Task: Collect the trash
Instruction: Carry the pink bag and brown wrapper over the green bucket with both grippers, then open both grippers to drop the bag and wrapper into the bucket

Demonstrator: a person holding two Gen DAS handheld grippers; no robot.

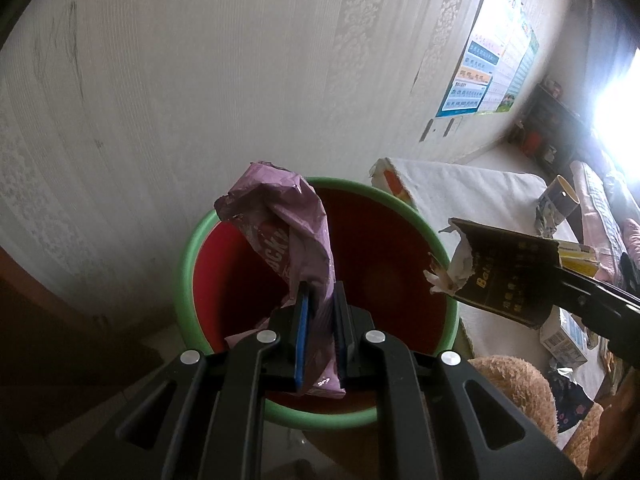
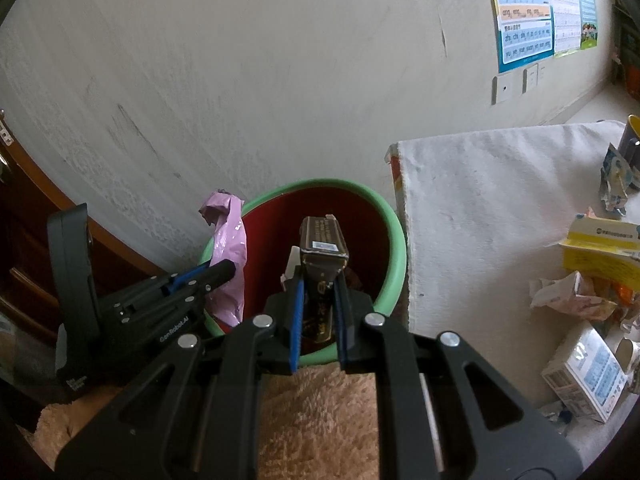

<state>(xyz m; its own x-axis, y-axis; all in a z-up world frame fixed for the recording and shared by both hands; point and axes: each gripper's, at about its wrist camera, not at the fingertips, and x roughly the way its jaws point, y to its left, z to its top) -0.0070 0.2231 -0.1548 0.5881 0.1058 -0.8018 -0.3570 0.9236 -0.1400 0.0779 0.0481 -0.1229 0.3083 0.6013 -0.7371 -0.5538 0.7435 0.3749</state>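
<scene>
A red bin with a green rim (image 1: 404, 204) (image 2: 394, 232) stands on the floor against the wall. My left gripper (image 1: 322, 288) is shut on a crumpled pink snack wrapper (image 1: 280, 216) and holds it over the bin's mouth; it also shows in the right wrist view (image 2: 230, 248). My right gripper (image 2: 318, 280) is shut on a dark brown carton (image 2: 322, 240) over the bin; in the left wrist view the carton (image 1: 504, 268) hangs at the bin's right rim with white tissue (image 1: 452, 272) sticking out.
A low table with a white cloth (image 2: 480, 208) stands right of the bin, carrying a yellow box (image 2: 600, 248), a white carton (image 2: 584, 372), crumpled wrappers (image 2: 568, 296) and a dark cup (image 1: 560, 196). A tan plush (image 2: 316, 420) lies below. A brown door (image 2: 24, 240) is at left.
</scene>
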